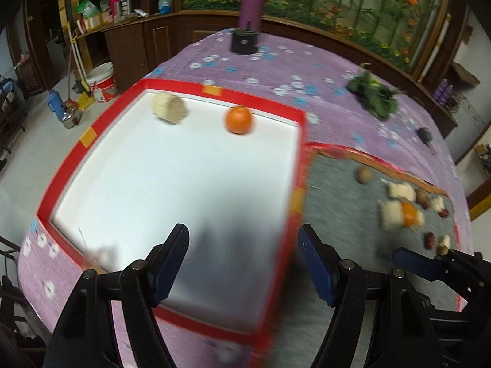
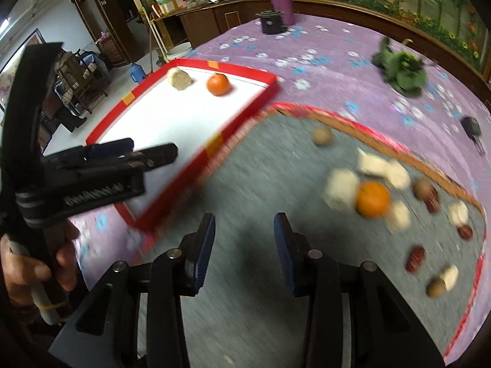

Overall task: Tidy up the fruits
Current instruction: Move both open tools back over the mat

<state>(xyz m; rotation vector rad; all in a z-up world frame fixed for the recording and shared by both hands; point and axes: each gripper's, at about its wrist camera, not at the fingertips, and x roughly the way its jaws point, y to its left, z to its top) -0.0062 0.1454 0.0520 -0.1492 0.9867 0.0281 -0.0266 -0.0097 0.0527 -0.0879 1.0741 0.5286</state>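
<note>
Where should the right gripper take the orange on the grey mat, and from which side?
Probably across the orange's widest middle, coming down from above. It is round, so any lower or higher bite may slip. Pale chunks touch its left and lower right, so place the fingers where bare grey mat shows beside it. The right gripper is open and empty.

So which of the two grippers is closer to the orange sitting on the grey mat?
The right gripper. It hangs over the grey mat with the orange just ahead to its right. The left gripper straddles the white tray's red rim, farther off.
</note>
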